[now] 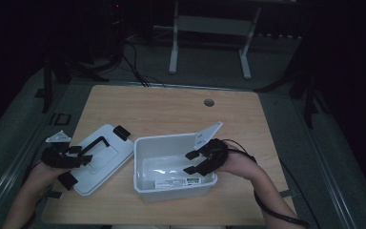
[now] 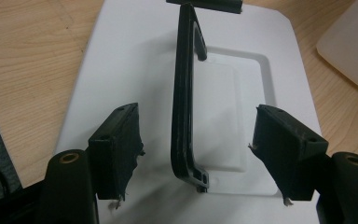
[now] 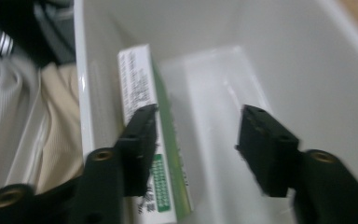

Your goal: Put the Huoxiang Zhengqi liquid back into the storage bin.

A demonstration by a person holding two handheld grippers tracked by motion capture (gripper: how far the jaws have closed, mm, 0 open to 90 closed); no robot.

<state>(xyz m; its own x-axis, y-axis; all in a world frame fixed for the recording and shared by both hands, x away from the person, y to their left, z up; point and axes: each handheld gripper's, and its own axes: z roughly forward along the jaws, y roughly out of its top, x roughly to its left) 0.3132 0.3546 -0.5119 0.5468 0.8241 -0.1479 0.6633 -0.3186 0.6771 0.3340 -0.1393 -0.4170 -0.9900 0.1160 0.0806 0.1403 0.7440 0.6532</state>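
The right hand-held gripper (image 3: 193,140), jaws spread and empty, hangs over the white bin (image 1: 140,162). A green-and-white carton (image 3: 161,154) lies along the bin's near wall, long axis parallel to it. The left hand-held gripper (image 2: 196,149), spread, straddles the lid's black handle (image 2: 184,107). The carton's print is blurred.

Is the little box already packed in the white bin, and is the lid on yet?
Done: the green-and-white box lies inside the open white bin, against its near wall. The right gripper hangs over the bin with open jaws, nothing between them. In hand: the left gripper sits open around the lid's black handle, not pinching it. Left: the lid lies beside the bin, not yet on it.
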